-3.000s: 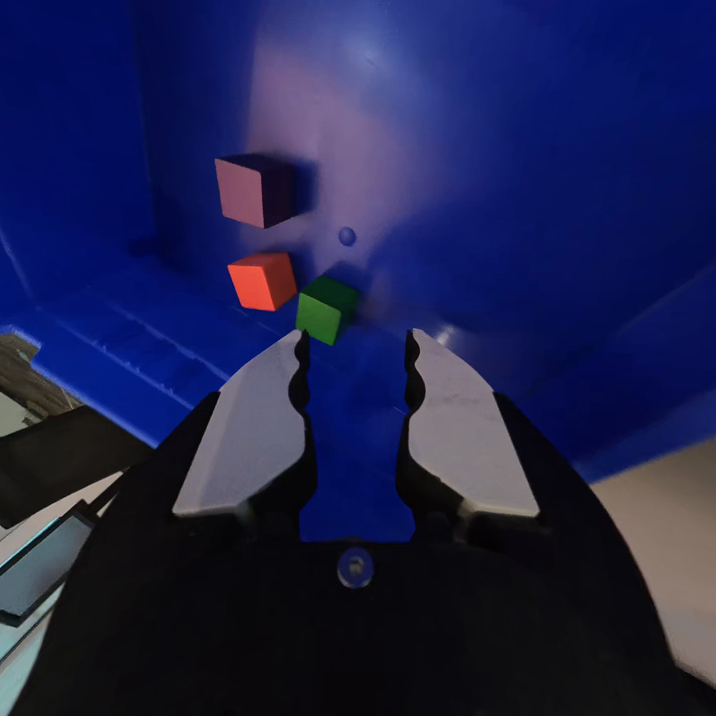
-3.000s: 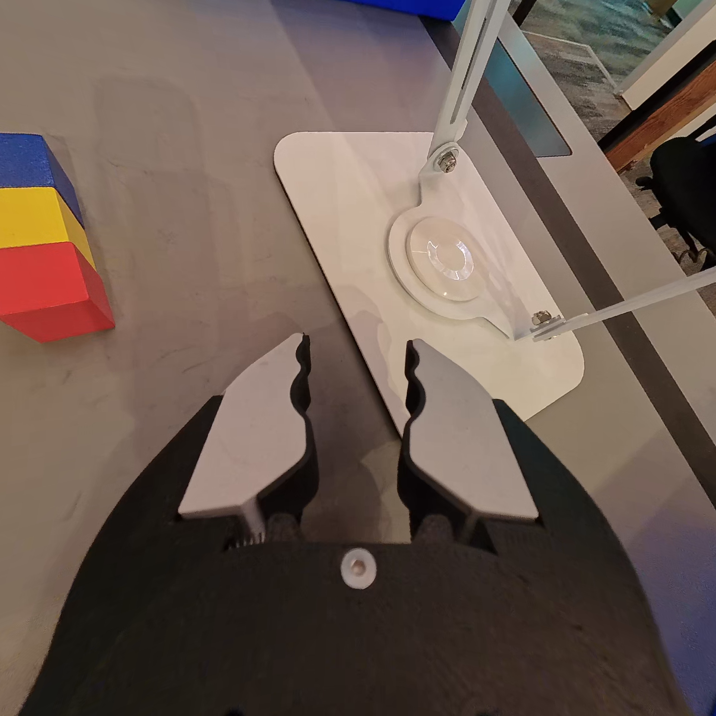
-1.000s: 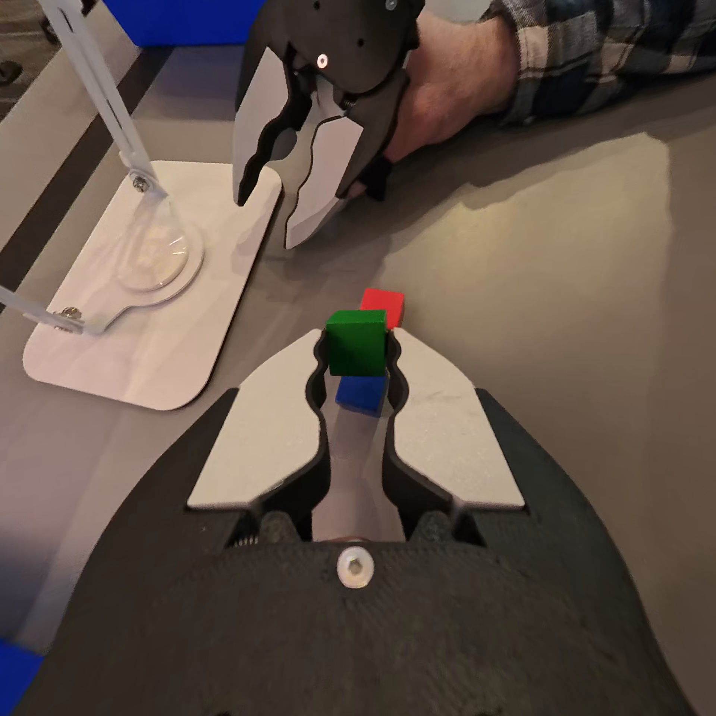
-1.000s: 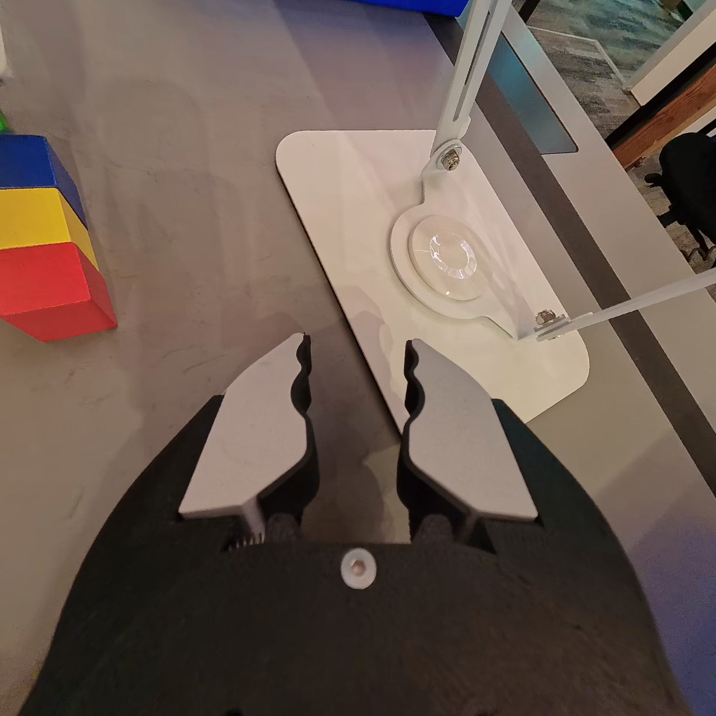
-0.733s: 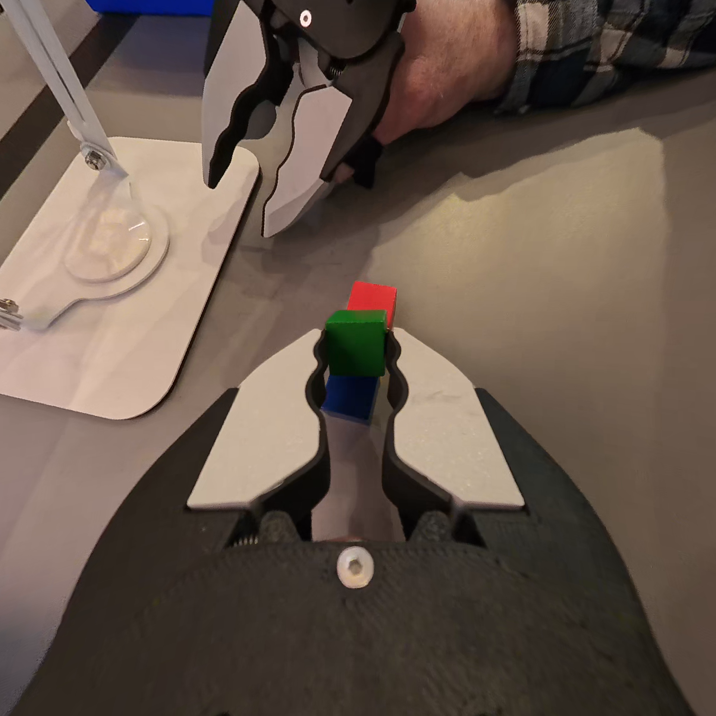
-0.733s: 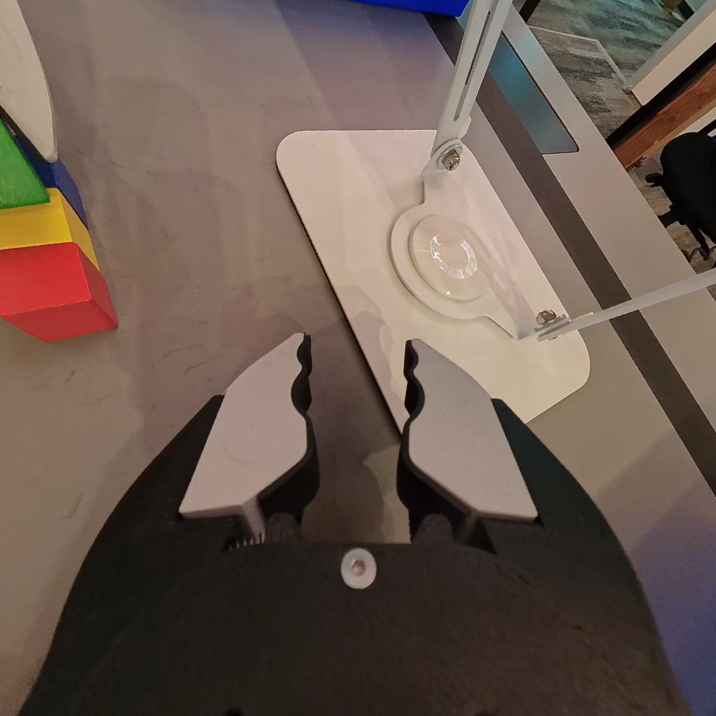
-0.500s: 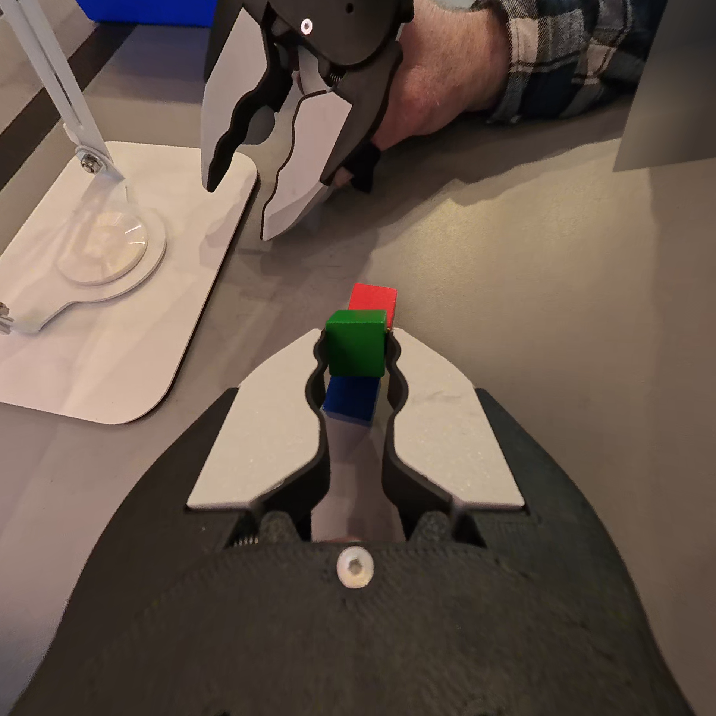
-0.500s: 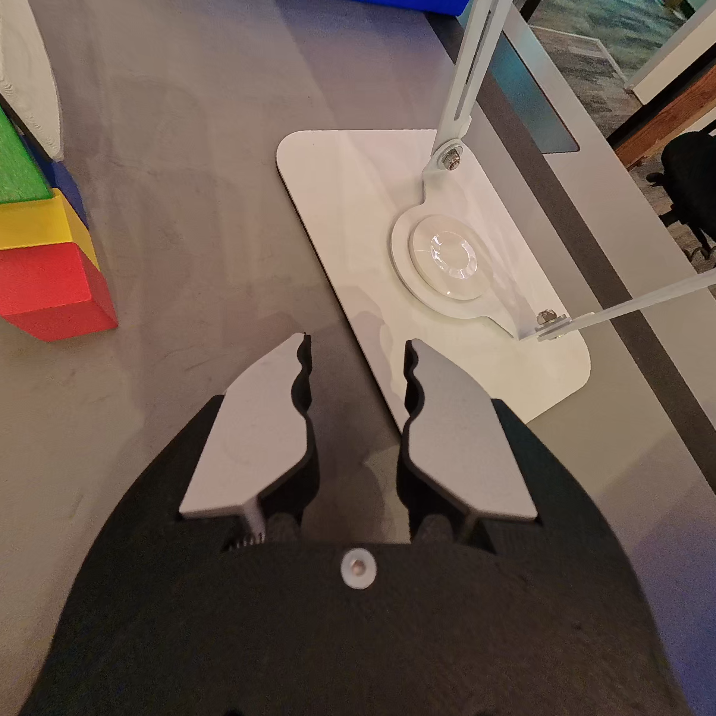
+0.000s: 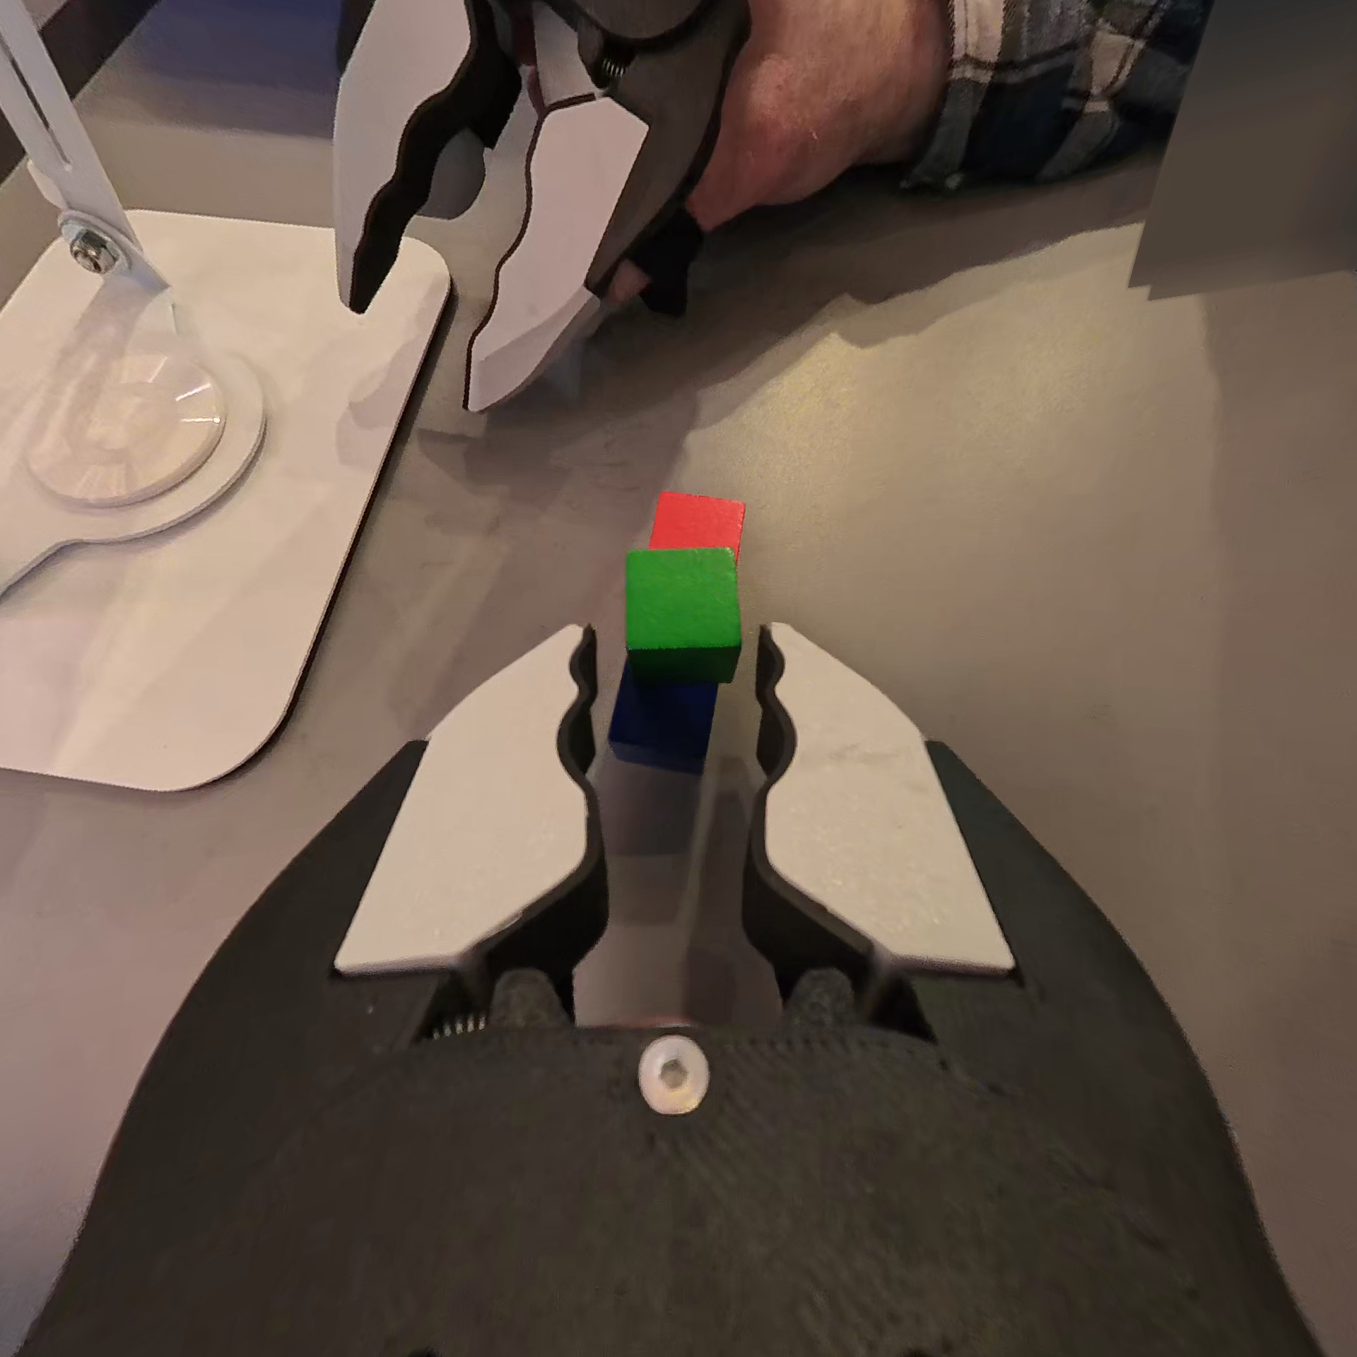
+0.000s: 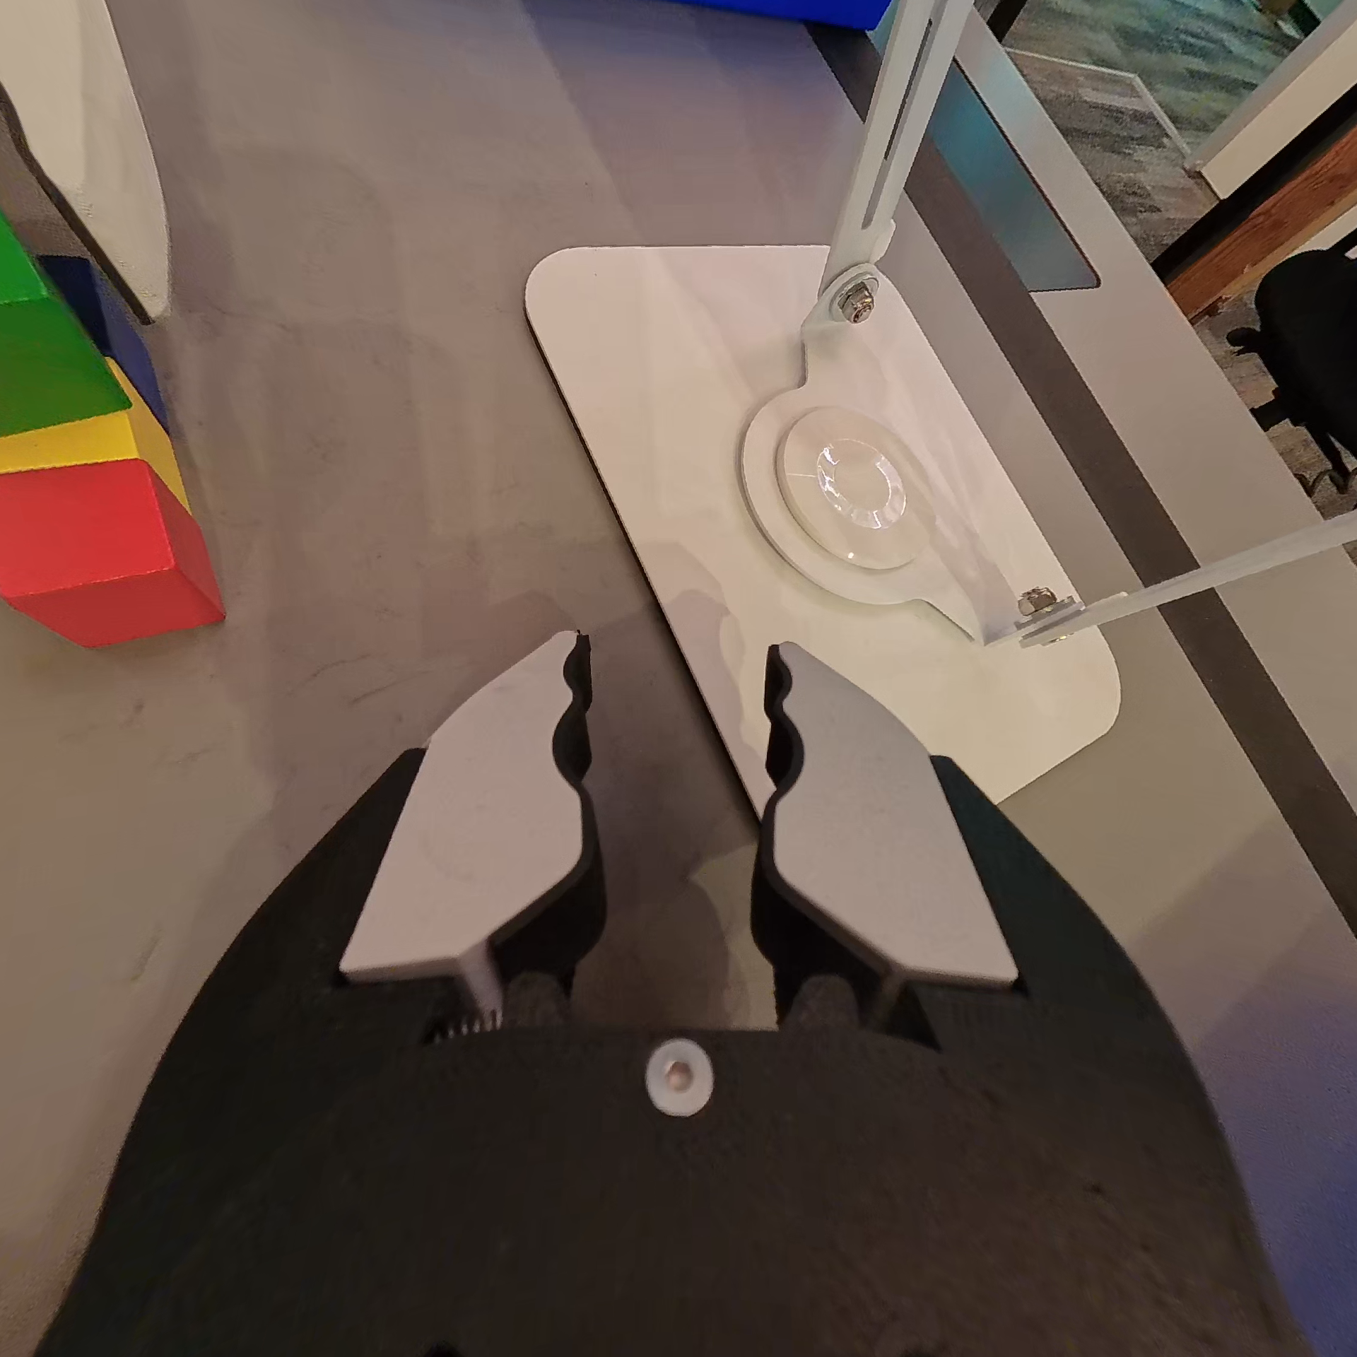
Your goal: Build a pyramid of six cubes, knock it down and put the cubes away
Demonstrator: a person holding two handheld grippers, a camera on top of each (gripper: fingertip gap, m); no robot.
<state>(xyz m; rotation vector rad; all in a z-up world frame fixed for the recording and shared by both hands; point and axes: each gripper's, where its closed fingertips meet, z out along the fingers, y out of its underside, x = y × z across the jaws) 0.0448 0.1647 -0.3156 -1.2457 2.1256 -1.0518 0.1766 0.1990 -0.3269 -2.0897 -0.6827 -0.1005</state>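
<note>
My left gripper (image 9: 674, 646) is open around a green cube (image 9: 679, 613), with a gap on each side between pad and cube. The green cube rests on top of a row of cubes on the grey table: blue (image 9: 661, 723) nearest me, red (image 9: 697, 521) farthest. In the right wrist view the green cube (image 10: 44, 352) sits over the blue (image 10: 125, 338) and yellow (image 10: 95, 440) cubes, with the red cube (image 10: 95, 543) at the row's end. My right gripper (image 10: 675, 646) is open and empty, low over the table beside the row; it also shows in the left wrist view (image 9: 416, 351).
A white stand base (image 10: 808, 514) with a clear round disc and thin white struts lies just right of my right gripper and shows in the left wrist view (image 9: 147, 587). A blue bin (image 10: 793, 11) is at the far table edge. A person's hand (image 9: 808, 125) holds the right gripper. To reach the red cube (image 10: 95, 543) in a straight line is about 4 cm for my left fingers, about 9 cm for my right. It is also in sight in the left wrist view (image 9: 690, 526).
My left gripper carried the green cube from the blue bin to the row, set it on top, and has now opened off it. The right gripper has stayed still and open.
</note>
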